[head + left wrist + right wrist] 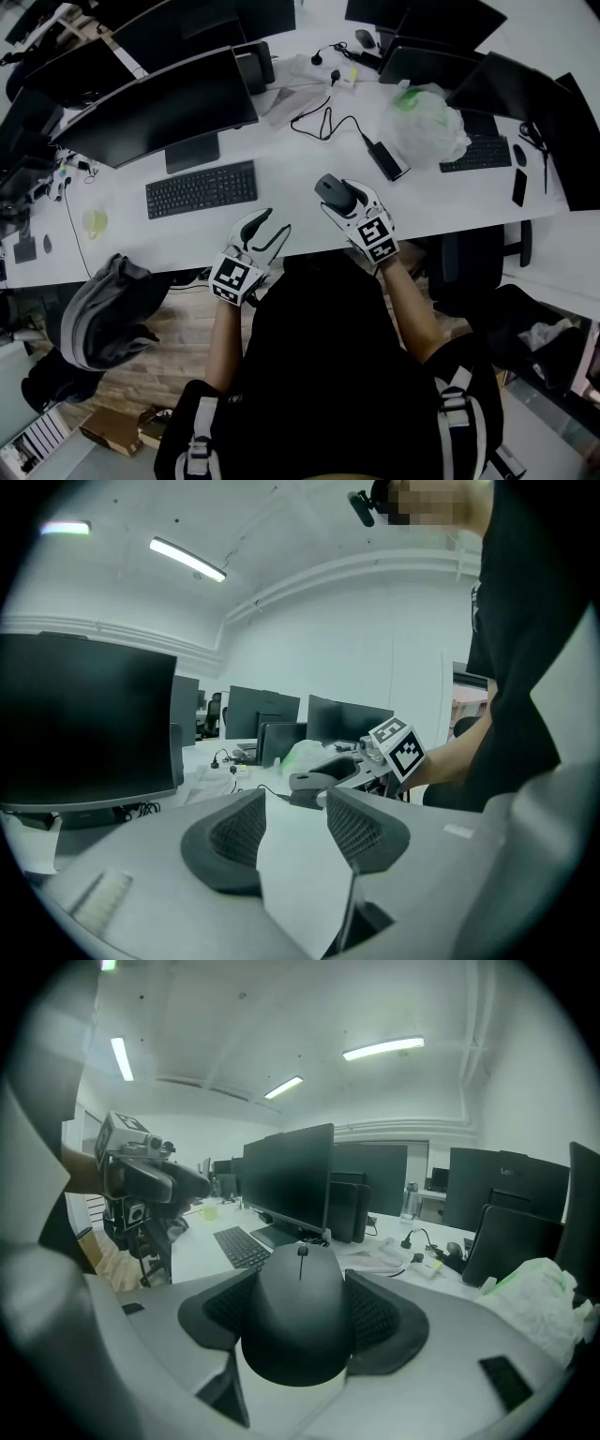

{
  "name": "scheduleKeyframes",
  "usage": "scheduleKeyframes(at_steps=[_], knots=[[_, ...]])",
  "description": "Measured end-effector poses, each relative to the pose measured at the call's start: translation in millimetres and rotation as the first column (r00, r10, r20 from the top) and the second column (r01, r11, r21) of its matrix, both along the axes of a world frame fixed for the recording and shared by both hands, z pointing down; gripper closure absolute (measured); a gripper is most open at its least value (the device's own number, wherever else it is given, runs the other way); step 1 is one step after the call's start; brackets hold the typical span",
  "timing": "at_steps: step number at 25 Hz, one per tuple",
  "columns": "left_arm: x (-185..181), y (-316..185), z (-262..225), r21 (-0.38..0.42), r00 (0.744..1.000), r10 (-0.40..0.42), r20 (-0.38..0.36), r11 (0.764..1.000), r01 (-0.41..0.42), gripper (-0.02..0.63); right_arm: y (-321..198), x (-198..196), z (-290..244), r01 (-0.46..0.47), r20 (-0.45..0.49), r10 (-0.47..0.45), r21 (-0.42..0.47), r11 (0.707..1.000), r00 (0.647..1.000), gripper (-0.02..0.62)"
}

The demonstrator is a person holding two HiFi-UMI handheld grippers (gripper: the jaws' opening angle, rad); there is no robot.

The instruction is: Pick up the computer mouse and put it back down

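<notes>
Right gripper (349, 201): jaws clamped on flanks of black rounded plastic computer mouse (300, 1316), scroll wheel pointing away. Side grip likely keeps it level for lift and set-down. Whether it is clear of white desk (281, 164) beneath: cannot tell. Ahead-left: black keyboard (242, 1246), then dark monitor (289, 1180). Left gripper (295, 822): jaws apart, empty, held aside at desk edge, out of way.

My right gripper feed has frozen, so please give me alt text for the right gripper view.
The right gripper's jaws grip the sides of a black mouse that fills the middle of the picture. Beyond it a white desk carries a keyboard and a dark monitor; the left gripper shows at the left edge.
</notes>
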State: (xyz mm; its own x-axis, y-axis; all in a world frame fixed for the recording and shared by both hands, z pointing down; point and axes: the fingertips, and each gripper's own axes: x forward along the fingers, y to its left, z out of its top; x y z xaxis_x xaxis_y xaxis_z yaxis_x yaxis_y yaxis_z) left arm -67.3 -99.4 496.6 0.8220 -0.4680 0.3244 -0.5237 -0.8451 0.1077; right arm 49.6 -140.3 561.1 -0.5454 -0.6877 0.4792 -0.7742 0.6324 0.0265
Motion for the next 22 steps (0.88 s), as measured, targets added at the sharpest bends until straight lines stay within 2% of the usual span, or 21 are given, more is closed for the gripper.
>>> scheduleKeyframes(at_steps=[11, 22], knots=[[27, -10, -2, 0.007, 0.996, -0.086, 0.023, 0.996, 0.086, 0.414, -22, 21, 4, 0.087, 0.024, -0.087, 0.002, 0.996, 0.996, 0.302], [46, -7, 6, -0.006, 0.981, -0.186, 0.064, 0.982, 0.186, 0.416, -27, 36, 33, 0.214, -0.003, -0.214, -0.047, 0.976, 0.977, 0.302]])
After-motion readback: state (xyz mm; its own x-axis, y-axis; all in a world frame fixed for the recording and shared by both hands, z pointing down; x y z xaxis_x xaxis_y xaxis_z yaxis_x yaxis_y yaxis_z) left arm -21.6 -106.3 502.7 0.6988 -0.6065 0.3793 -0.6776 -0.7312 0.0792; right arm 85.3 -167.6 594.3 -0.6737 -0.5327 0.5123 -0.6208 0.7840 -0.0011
